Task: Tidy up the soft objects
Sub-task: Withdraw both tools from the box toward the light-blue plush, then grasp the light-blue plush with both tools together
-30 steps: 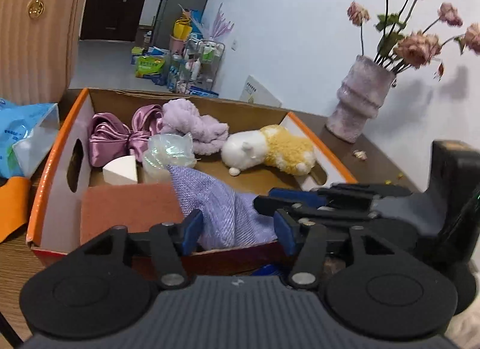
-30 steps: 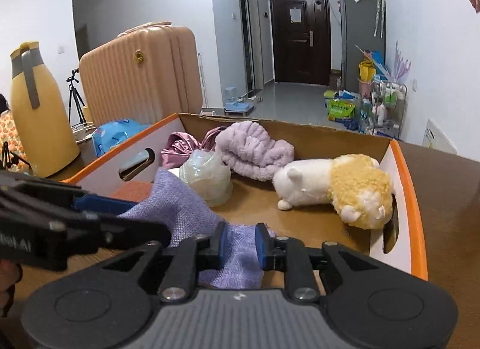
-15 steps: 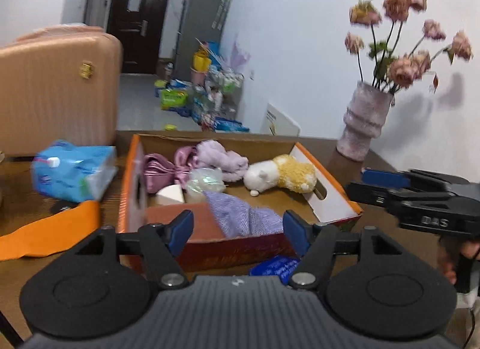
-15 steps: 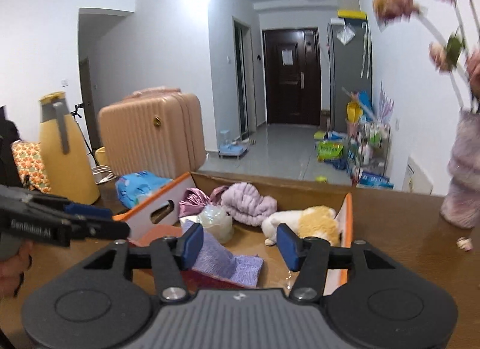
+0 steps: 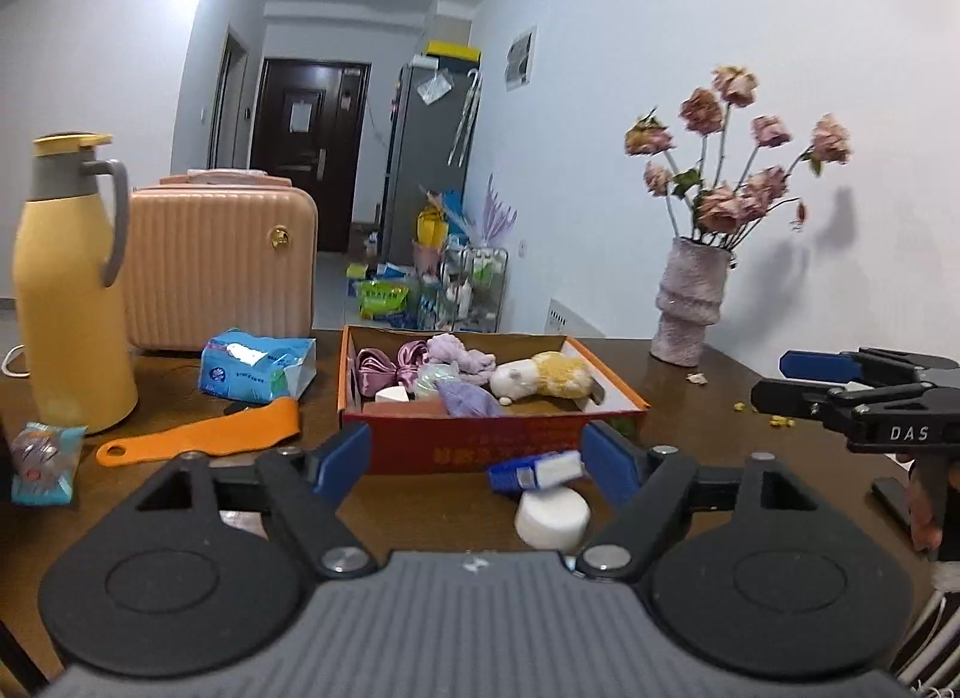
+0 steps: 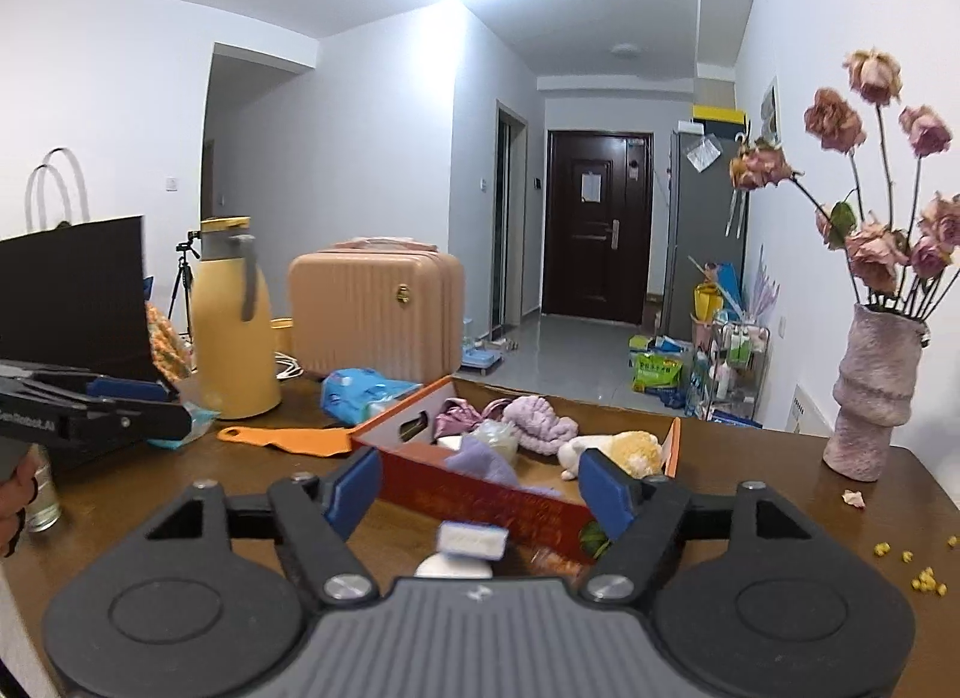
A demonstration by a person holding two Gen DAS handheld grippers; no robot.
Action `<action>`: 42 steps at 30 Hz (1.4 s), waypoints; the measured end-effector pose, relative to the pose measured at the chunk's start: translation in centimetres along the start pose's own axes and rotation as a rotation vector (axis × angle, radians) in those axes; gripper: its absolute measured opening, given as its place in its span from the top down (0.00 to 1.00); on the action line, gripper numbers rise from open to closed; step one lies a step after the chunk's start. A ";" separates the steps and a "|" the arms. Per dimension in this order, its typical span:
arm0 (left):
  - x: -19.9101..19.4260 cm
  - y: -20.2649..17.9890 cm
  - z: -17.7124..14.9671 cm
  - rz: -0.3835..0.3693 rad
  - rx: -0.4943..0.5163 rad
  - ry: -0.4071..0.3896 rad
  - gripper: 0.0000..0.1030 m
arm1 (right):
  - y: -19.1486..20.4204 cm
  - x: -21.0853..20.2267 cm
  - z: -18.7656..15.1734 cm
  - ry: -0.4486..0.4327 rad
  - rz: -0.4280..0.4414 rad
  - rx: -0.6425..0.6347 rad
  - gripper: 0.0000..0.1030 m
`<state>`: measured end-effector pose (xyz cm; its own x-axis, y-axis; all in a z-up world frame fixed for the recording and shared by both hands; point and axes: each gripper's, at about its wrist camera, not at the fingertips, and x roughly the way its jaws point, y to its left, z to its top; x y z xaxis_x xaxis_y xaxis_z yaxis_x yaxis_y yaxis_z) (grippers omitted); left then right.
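Observation:
An orange-rimmed cardboard box stands on the brown table. It holds a lavender cloth, a white and yellow plush toy, a purple fluffy scrunchie, a pink satin bow and a white sponge wedge. My left gripper is open and empty, well back from the box. My right gripper is open and empty, also back from the box; it shows at the right of the left wrist view.
A white round puck and a small blue and white pack lie before the box. An orange shoehorn, a blue tissue pack, a yellow jug, a pink case and a vase of flowers stand around.
Both grippers let go of the lavender cloth, which now lies in the box, and opened. Both pulled back and up, away from the box.

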<state>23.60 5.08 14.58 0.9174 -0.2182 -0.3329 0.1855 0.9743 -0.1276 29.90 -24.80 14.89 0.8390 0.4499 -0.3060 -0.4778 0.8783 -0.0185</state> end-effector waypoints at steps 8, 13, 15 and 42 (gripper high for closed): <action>-6.0 -2.0 -6.3 -0.012 0.001 0.031 0.17 | 4.8 -6.6 -5.2 -0.029 -0.024 0.005 0.21; -8.0 -2.4 -9.4 -0.007 -0.019 0.066 0.17 | 6.3 -9.0 -8.7 -0.012 -0.017 0.077 0.20; -8.8 -2.3 -10.2 0.003 -0.046 0.057 0.17 | 6.5 -9.5 -9.6 0.008 -0.015 0.088 0.19; 5.5 -1.3 -7.9 -0.055 -0.119 0.193 0.17 | 2.4 2.0 -10.7 0.146 0.017 0.211 0.20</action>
<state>25.65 2.12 5.52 0.8204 -0.2884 -0.4937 0.1797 0.9498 -0.2562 27.68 -23.52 4.07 0.7776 0.4501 -0.4391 -0.4137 0.8921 0.1817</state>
